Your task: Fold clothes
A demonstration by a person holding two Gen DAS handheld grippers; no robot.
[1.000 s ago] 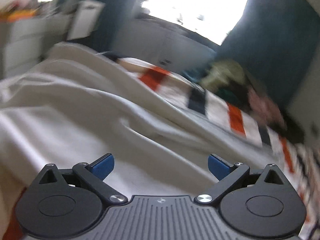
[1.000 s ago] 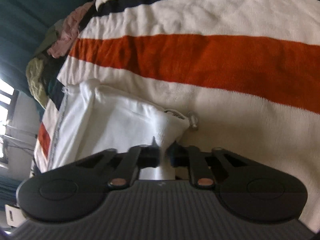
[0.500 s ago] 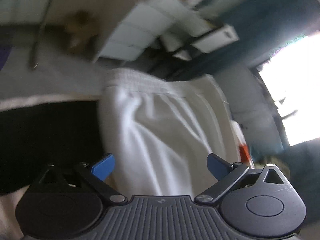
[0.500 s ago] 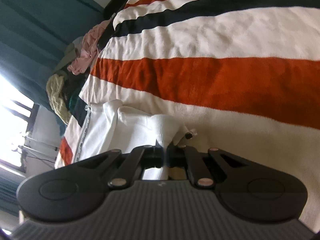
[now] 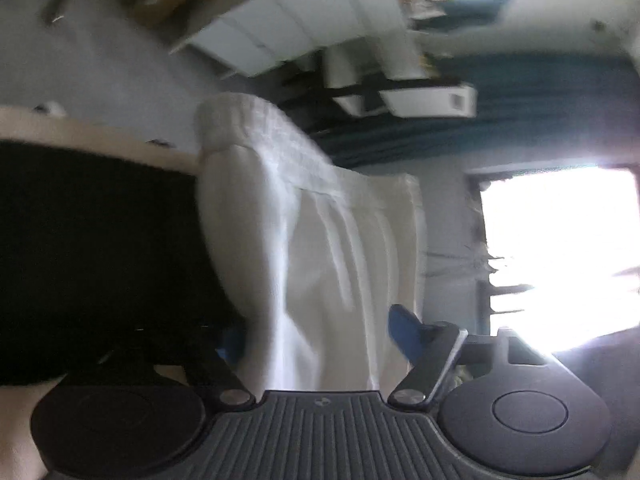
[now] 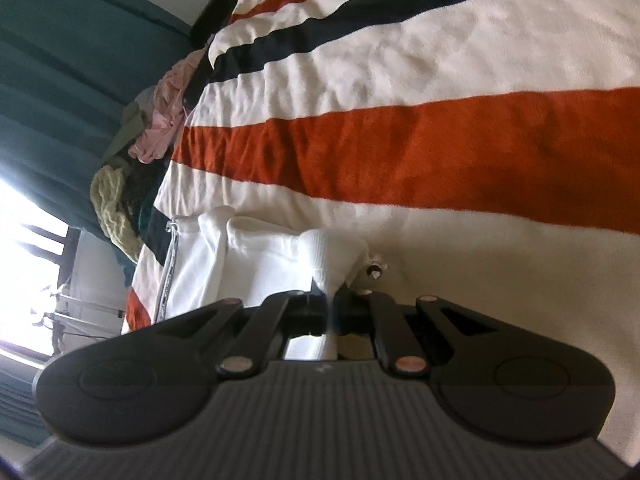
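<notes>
So the right gripper (image 6: pixel 328 308) has its jaws clenched tight on a bunched-up corner of the white cotton garment (image 6: pixel 256 268). The fabric is squeezed into a thin ridge right between the fingertips, and a little drawstring end with a dark tip (image 6: pixel 374 270) pokes out just to the right of the pinch. The rest of that garment lies crumpled on the near left part of the striped knit blanket (image 6: pixel 400 160), which has broad cream, orange and navy bands running across the bed. Farther off on the left edge of the blanket there's a heap of other clothes (image 6: pixel 160 132), pink stuff on top and a pale yellow knit thing nearer the window, with teal curtains (image 6: pixel 60 80) behind them.

The left wrist view is pretty blurry. The left gripper (image 5: pixel 316 336) has its jaws spread apart, and the white garment (image 5: pixel 320 240) hangs or drapes in the gap between the two blue fingertips (image 5: pixel 404 328). The left fingertip looks like it's touching the cloth, the right one sits just beside it, not squeezing. The gathered elastic waistband (image 5: pixel 256 128) is at the far end of the fabric. A dark black surface (image 5: pixel 100 260) fills the left side, and a bright window (image 5: pixel 560 260) blows out the right.
</notes>
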